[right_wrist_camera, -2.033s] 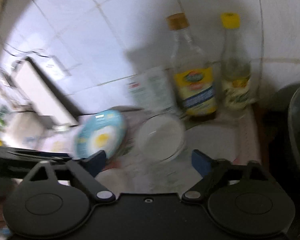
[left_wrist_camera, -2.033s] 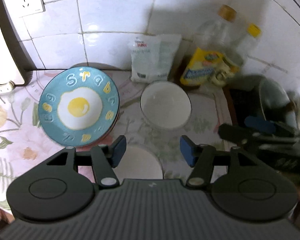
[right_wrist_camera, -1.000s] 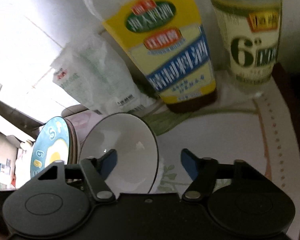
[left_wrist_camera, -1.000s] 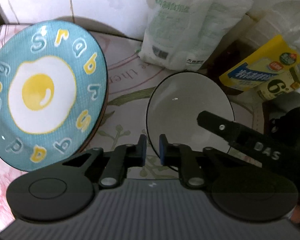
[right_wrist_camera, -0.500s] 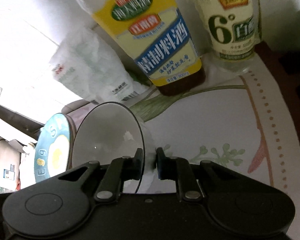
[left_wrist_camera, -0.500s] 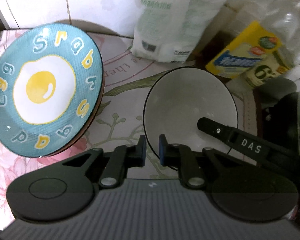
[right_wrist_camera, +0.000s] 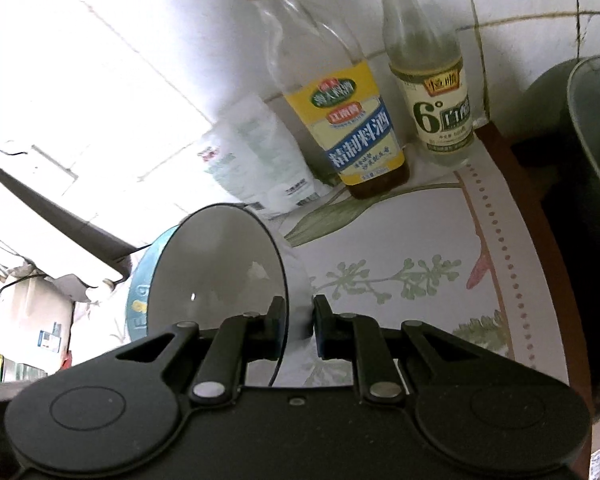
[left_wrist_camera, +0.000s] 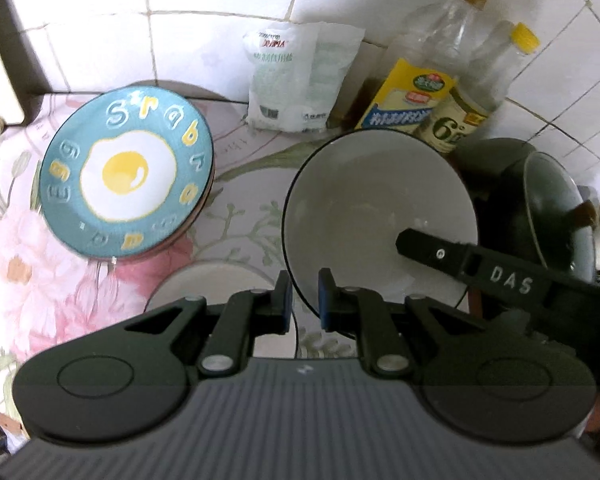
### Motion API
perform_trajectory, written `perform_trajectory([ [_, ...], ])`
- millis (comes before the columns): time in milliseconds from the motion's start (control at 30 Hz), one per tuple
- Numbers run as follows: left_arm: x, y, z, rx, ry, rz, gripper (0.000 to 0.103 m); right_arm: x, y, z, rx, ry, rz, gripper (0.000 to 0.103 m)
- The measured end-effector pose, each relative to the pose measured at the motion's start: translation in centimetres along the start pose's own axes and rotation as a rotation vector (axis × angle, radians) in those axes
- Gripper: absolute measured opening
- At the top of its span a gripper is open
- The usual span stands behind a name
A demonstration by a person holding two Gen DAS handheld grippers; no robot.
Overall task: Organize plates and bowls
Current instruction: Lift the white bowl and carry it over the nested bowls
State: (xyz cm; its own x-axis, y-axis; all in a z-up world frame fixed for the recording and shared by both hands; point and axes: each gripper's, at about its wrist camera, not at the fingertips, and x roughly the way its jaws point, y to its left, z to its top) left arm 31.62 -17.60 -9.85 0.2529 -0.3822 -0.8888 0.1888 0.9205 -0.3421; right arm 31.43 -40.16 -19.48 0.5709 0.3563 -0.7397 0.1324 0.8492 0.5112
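A white bowl [left_wrist_camera: 380,200] with a thin dark rim hangs above the flowered tablecloth, held from two sides. My left gripper [left_wrist_camera: 302,304] is shut on its near rim. My right gripper [right_wrist_camera: 298,320] is shut on the opposite rim, and one of its fingers [left_wrist_camera: 440,254] lies across the bowl's inside in the left wrist view. The right wrist view shows the bowl [right_wrist_camera: 216,272] nearly edge-on. A blue plate [left_wrist_camera: 128,172] with a fried-egg picture rests on a stack to the left, and its edge [right_wrist_camera: 140,292] peeks out behind the bowl. Another white dish [left_wrist_camera: 204,284] lies below my left fingers.
Against the tiled wall stand a white bag [left_wrist_camera: 300,80], a yellow-labelled bottle [right_wrist_camera: 352,132] and a vinegar bottle [right_wrist_camera: 436,100]. A dark pot with a glass lid [left_wrist_camera: 556,216] sits at the right. A white appliance [left_wrist_camera: 0,60] stands at the left.
The right gripper's fingers closed on the bowl's rim. Both grippers then rose with the bowl, so more of the table, the bottles and the white dish below came into view.
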Motion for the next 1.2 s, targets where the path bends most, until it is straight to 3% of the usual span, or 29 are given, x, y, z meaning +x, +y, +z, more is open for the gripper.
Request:
perform_trajectory([
  [633, -6.3, 2.8, -6.2, -0.015, -0.016, -0.018, 0.011, -5.2, 4.4, -6.2, -0.043, 0.019, -0.004, 0.023],
  [900, -6.9, 4.9, -8.0, -0.073, -0.014, -0.038, 0.011, -5.3, 6.8, -7.4, -0.127, 0.049, -0.018, 0.023],
  [1200, -5.7, 7.5, -7.6, -0.151, -0.013, -0.054, 0.012, -2.9, 9.3, -6.7, -0.241, 0.117, -0.049, 0.023],
])
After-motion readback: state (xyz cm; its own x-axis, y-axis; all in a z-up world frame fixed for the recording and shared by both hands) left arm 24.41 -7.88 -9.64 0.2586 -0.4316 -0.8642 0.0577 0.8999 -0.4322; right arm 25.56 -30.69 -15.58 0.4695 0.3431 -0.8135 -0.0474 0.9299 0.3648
